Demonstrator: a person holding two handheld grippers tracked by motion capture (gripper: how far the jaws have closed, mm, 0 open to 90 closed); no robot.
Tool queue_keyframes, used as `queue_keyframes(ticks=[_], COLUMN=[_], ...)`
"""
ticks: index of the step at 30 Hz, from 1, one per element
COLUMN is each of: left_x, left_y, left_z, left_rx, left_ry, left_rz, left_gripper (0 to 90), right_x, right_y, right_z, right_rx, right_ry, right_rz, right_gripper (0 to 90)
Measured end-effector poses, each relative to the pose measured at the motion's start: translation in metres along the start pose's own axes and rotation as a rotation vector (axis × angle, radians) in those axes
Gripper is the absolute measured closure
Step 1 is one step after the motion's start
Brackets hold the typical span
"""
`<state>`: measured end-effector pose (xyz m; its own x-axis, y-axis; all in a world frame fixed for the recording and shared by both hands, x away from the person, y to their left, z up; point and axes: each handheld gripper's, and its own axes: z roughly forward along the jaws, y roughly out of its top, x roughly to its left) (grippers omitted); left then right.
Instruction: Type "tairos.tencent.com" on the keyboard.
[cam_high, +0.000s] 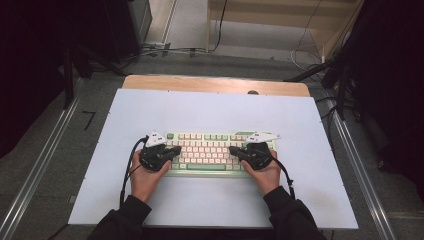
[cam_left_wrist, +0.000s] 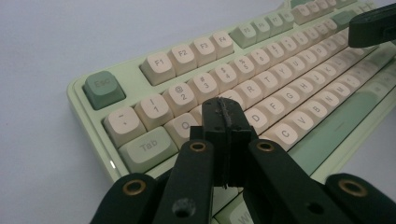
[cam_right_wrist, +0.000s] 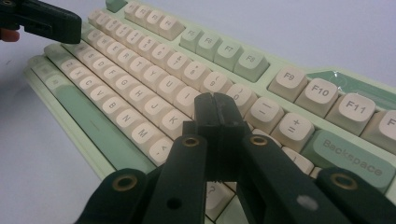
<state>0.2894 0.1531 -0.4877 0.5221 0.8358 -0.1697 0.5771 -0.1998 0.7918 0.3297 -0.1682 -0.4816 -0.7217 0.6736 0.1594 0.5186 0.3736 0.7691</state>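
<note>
Pale-green plastic keyboard (cam_high: 207, 152) with cream and green keycaps lies mid white worktop (cam_high: 300, 130), left gripper (cam_left_wrist: 224, 112) and right gripper (cam_right_wrist: 215, 109) both closed over its keys, gripping nothing.

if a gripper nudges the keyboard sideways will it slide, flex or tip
The keyboard looks like a stiff, chunky plastic case, so it probably won't flex. It lies flat and low on the smooth white table, so tipping seems unlikely; it would likely slide as one piece. Its raised keys might give under a push.

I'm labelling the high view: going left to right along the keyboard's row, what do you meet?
Bare mat → left tongs → keyboard → right tongs → bare mat again.
</note>
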Motion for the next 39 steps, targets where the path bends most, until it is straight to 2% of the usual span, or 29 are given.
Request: queue_keyframes(ticks=[5, 18, 22, 24, 28, 31, 39], left_x=[0.001, 0.0011, -0.0002, -0.0013, -0.0022, -0.0016, -0.0025], left_y=[-0.0015, -0.0023, -0.0019, -0.0025, -0.0005, -0.0011, -0.0021], left_z=[0.0021, 0.0036, 0.0056, 0.0046, -0.0025, -0.0031, -0.0028], left_rx=[0.02, 0.019, 0.044, 0.03, -0.045, -0.053, -0.069], left_ry=[0.011, 0.012, 0.009, 0.018, 0.025, 0.01, 0.001], left_rz=[0.013, 0.006, 0.011, 0.025, 0.03, 0.02, 0.014], left_gripper=[90.0, 90.0, 90.0, 90.0, 90.0, 90.0, 90.0], right_x=[0.0007, 0.0001, 0.0001, 0.0005, 0.001, 0.001, 0.0041], right_y=[0.0007, 0.0008, 0.0007, 0.0006, 0.0008, 0.0007, 0.0023], right_z=[-0.0001, -0.0015, -0.0016, -0.0015, -0.0018, -0.0018, -0.001], right_rx=[-0.001, -0.003, -0.003, -0.004, -0.007, -0.008, -0.009], right_ry=[-0.001, -0.001, -0.002, -0.001, -0.001, -0.003, -0.001], right_rz=[-0.001, -0.003, -0.004, -0.003, -0.002, -0.002, -0.012], right_gripper=[88.4, 88.4, 88.4, 88.4, 88.4, 88.4, 88.4])
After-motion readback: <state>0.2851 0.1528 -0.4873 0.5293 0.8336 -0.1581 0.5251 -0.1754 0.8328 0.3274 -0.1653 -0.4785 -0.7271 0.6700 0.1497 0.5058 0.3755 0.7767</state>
